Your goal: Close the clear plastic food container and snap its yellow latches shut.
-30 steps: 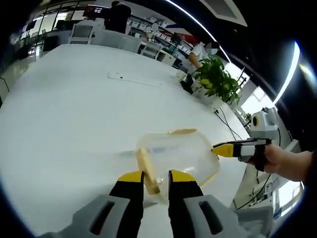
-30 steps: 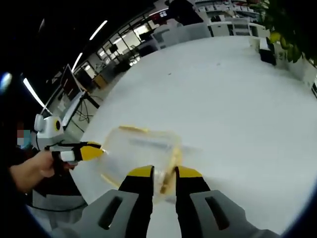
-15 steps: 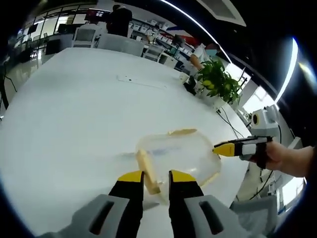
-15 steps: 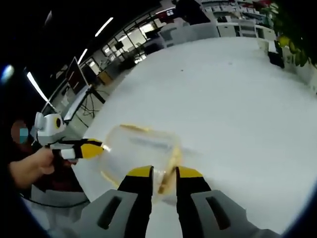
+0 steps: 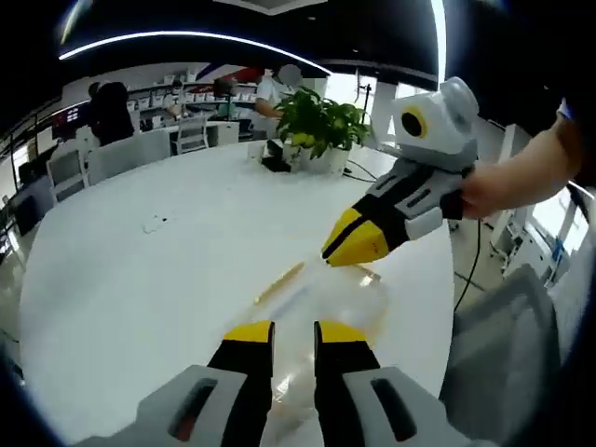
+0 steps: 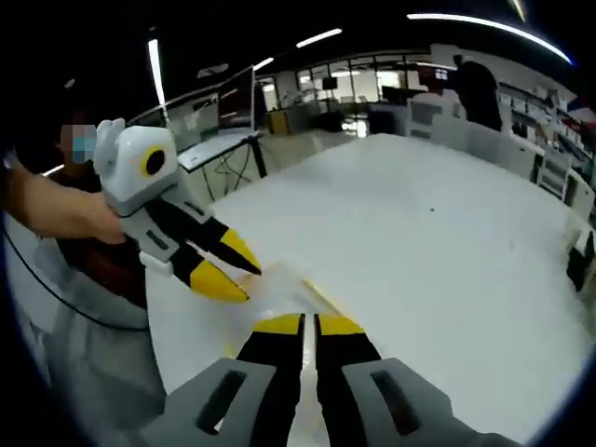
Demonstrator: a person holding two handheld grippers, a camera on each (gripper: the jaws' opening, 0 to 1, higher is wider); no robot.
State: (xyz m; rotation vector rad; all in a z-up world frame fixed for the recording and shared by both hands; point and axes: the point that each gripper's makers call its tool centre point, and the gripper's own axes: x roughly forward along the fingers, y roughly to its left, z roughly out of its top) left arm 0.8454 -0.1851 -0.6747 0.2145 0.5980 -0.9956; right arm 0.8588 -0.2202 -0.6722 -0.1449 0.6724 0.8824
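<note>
Container (image 5: 312, 312) on white table (image 5: 140, 270), just ahead of left gripper (image 5: 284, 332) fingers, nearly together; right gripper (image 6: 301, 323) fingers pressed together.

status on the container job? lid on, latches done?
Done: the clear container appears lidded on the white table. In hand: the right gripper tips at its far edge, the left gripper at its near side. Left: latches; one yellow latch shows, blurred, state unclear.
</note>
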